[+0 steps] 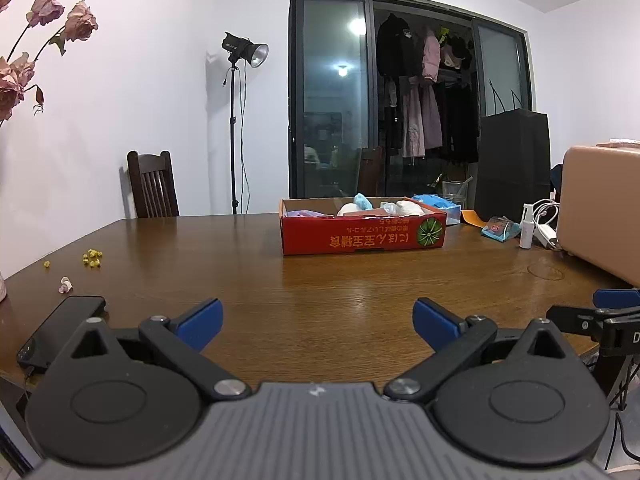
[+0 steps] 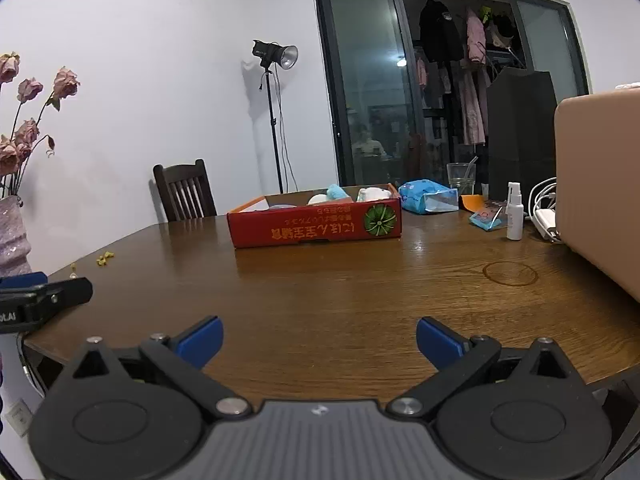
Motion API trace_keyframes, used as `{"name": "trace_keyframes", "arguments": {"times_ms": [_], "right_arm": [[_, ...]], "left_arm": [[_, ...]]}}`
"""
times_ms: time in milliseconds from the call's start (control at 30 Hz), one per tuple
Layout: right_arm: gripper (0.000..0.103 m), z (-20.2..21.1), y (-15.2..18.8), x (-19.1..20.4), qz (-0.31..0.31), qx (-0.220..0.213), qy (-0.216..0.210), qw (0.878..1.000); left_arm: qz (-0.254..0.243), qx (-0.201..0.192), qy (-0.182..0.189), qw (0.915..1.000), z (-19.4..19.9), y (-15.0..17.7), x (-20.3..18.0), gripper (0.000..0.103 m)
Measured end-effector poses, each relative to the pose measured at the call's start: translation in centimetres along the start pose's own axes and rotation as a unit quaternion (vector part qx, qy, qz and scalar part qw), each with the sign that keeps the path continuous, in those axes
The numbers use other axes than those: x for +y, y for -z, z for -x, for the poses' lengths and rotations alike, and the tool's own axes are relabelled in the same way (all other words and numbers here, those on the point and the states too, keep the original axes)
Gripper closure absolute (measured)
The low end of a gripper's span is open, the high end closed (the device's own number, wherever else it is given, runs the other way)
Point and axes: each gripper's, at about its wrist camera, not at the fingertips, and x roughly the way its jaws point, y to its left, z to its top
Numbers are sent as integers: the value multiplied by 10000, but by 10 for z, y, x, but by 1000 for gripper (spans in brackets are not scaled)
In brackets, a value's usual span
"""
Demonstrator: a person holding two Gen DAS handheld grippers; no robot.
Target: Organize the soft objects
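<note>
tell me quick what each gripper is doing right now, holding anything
Left gripper: open, nothing between its blue pads, over bare wooden table.
Right gripper: open wide, empty, short of the red cardboard box.

Home dining room, wooden table (image 1: 320, 300), chair (image 1: 153, 186), hanging clothes (image 1: 424, 92)

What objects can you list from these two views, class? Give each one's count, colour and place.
Shallow cardboard box: one, red, mid-table, holding soft items.
Soft items: several, white, blue, pink, inside the box.
Wooden table: one, brown.
Slim spray bottle: one, white, right of the box.
Plastic packet: one, blue, behind the box.
Flat phone: one, black, table's left edge.
Left gripper: one, black and blue, open.
Right gripper: one, black and blue, open.
</note>
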Motion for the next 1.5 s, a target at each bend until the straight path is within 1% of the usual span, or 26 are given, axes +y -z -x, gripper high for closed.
{"name": "trace_keyframes", "arguments": {"times_ms": [767, 1500], "right_arm": [[0, 4, 2, 3, 67, -96, -5, 9999], [0, 4, 3, 2, 86, -91, 9, 9999]], "left_arm": [[49, -23, -2, 10000, -1, 0, -1, 0], [51, -10, 12, 10000, -1, 1, -1, 0]]}}
